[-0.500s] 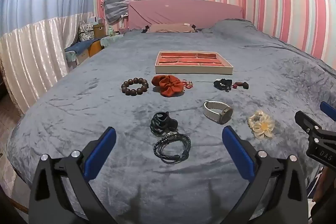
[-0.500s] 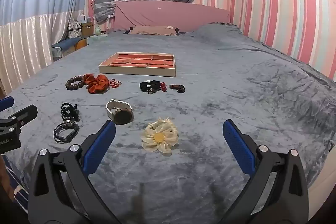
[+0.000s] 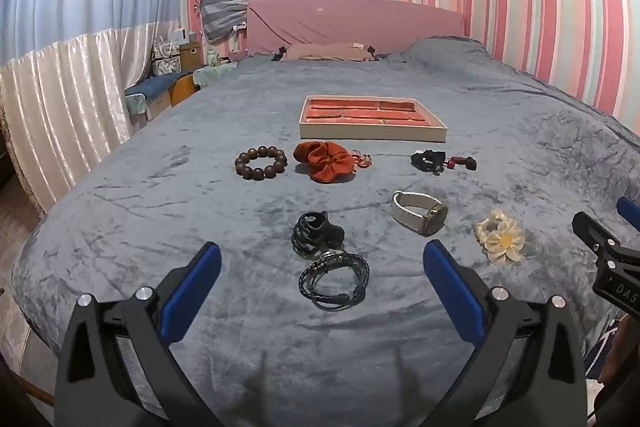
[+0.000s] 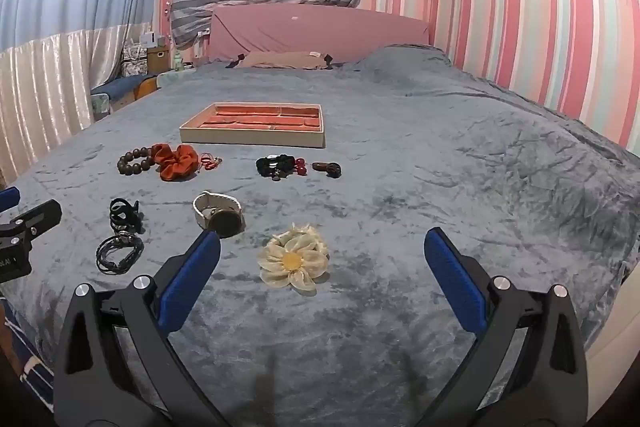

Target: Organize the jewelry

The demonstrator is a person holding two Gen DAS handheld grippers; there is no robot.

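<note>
While both tools hang above the near edge of the grey bedspread (image 3: 160, 211), nothing has yet been lifted: the left gripper (image 3: 322, 265) and the right gripper (image 4: 322, 251) each stand with jaws spread wide and nothing between them. The jewelry tray (image 3: 372, 134), red-lined with several compartments, lies at mid-bed, well beyond every loose piece, and looks to hold nothing so far. Nearest the left gripper, almost directly ahead and centred between its jaws, is the black cord bracelet (image 3: 334, 281), a flat coil with its longer span running side to side; touching or just behind it sits the black claw clip (image 3: 316, 233). The cloth flower (image 4: 294, 259) lies straight ahead of the right gripper, a little left of the jaw midline. The white-strapped watch (image 4: 219, 213) stands on edge between the two tools, just beside the right gripper's left fingertip in that view. In the far row, left to right, come the wooden bead bracelet (image 3: 261, 163), the orange scrunchie (image 3: 326, 161), and a dark beaded cluster (image 3: 430, 161), whose make-up is too small to tell with confidence. Judged from this layout, each tool would take the piece in front of it; the cord bracelet's flat lie calls for a low, steep approach across its short span.
</note>
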